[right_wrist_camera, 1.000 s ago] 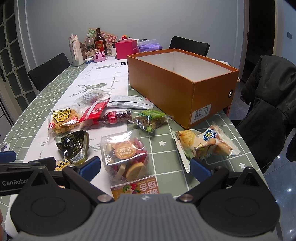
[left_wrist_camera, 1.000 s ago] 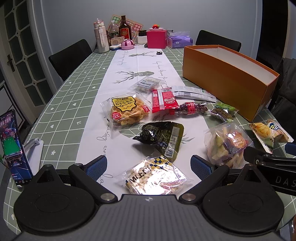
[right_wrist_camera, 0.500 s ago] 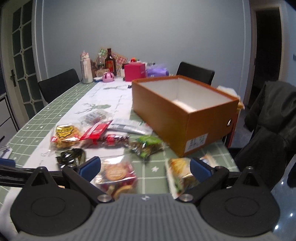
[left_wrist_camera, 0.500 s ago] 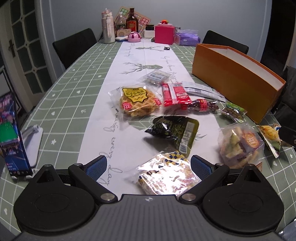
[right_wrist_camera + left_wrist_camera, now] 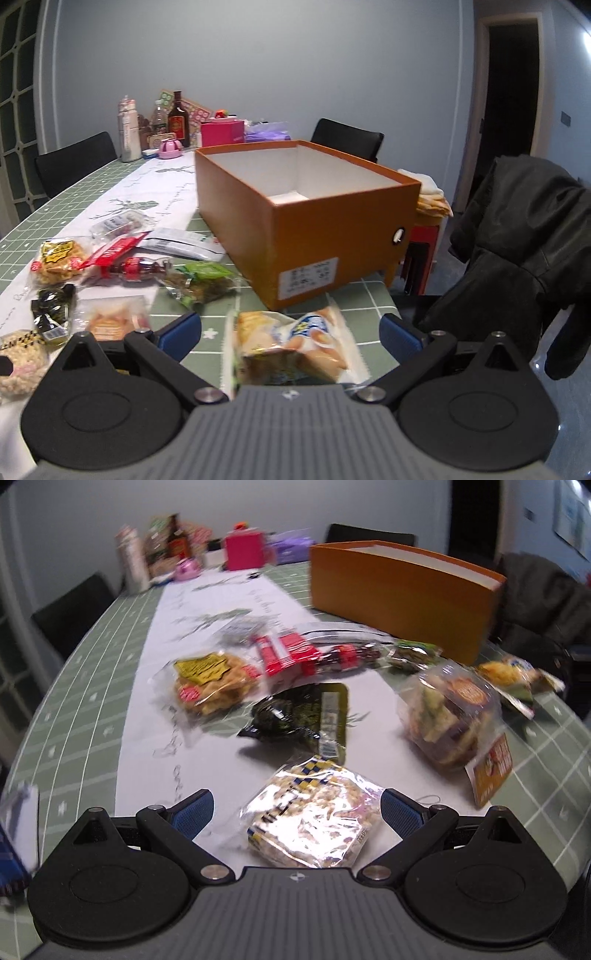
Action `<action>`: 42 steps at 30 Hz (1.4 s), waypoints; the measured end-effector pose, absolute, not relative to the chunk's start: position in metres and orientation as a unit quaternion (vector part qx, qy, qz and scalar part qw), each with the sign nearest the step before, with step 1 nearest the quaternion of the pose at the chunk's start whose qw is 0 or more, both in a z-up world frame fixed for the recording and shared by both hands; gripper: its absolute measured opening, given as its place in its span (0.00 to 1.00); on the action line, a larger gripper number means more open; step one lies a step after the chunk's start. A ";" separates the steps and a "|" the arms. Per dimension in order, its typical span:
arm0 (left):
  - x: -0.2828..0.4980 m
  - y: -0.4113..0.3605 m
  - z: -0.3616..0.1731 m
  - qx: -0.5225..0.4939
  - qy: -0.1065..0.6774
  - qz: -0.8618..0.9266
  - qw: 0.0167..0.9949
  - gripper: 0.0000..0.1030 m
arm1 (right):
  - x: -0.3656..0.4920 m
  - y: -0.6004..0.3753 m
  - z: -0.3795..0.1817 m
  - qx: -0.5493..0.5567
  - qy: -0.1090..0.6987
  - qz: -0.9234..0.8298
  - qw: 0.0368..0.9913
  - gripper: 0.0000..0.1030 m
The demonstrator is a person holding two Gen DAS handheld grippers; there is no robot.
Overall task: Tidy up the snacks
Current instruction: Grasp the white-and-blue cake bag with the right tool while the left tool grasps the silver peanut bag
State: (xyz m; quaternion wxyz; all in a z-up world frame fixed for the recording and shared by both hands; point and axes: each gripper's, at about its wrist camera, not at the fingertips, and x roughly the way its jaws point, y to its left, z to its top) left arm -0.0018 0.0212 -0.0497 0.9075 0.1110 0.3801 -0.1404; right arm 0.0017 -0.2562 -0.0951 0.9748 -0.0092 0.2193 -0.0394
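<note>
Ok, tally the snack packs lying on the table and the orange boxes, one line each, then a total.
Snack packs: 10
Orange box: 1
Total: 11

The left gripper [image 5: 297,810] has come lower and closer to the clear rice-puff packet [image 5: 314,821], which now lies between its wide-apart fingers. The right gripper [image 5: 290,334] has moved over to the yellow-blue snack bag [image 5: 291,347], now between its spread fingers, nearer the orange box [image 5: 306,236].
</note>
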 end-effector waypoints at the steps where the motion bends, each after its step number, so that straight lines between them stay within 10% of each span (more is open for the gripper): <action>1: 0.000 0.019 -0.052 0.125 0.374 -0.151 0.907 1.00 | 0.003 -0.259 -0.095 -0.005 0.219 -0.038 0.975 0.97; 27: 0.023 0.028 -0.085 0.103 0.420 -0.201 0.879 1.00 | 0.056 -0.271 -0.127 0.025 0.292 -0.032 0.956 0.97; 31: 0.018 0.029 -0.087 0.096 0.403 -0.198 0.888 1.00 | 0.055 -0.274 -0.130 0.038 0.294 -0.017 0.955 0.76; 42: 0.017 0.027 -0.079 0.096 0.411 -0.201 0.884 0.91 | 0.046 -0.276 -0.128 0.046 0.279 0.005 0.959 0.69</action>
